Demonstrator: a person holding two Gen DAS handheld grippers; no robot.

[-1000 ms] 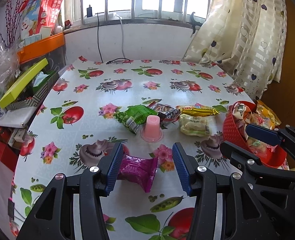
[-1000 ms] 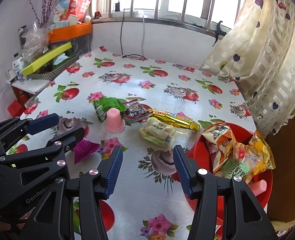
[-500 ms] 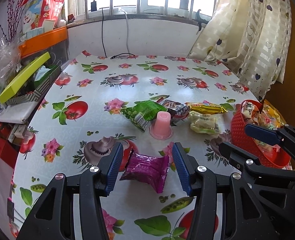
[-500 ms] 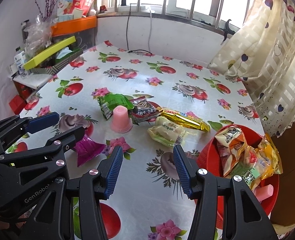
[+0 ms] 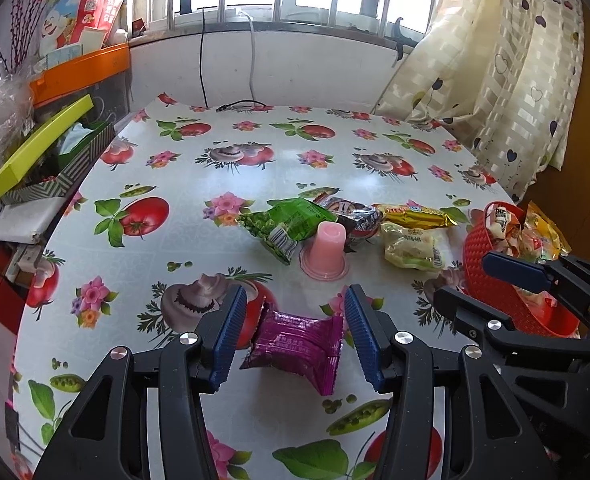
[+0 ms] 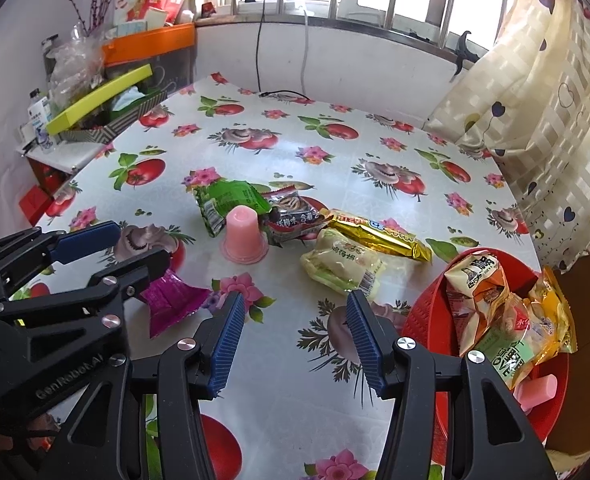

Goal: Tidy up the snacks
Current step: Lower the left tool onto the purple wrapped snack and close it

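A purple snack packet point(image 5: 295, 344) lies flat on the tablecloth between the fingers of my open left gripper point(image 5: 293, 300); the pads stand just clear of its ends. The packet point(image 6: 171, 300) also shows beside the left gripper point(image 6: 95, 248) in the right wrist view. My right gripper point(image 6: 293, 300) hangs open and empty over bare cloth, close to the red basket point(image 6: 423, 320), which holds several packets. On the table further off lie a green packet point(image 5: 291, 220), a pink jelly cup point(image 5: 327, 248) standing upside down, a dark packet point(image 5: 355, 216), a gold packet point(image 5: 415, 214) and a pale yellow packet point(image 5: 411, 246).
The red basket point(image 5: 479, 248) sits at the table's right edge, behind the right gripper point(image 5: 515, 272). A cluttered shelf with a yellow-green box point(image 5: 39, 152) borders the left edge. A curtain point(image 5: 495, 80) hangs at the back right, and a cable point(image 5: 239, 105) lies at the far edge.
Both grippers have drifted a little forward and down over the table, so the snacks sit slightly further right in both views. The purple packet stays between the left fingers. Neither gripper's jaws have visibly moved.
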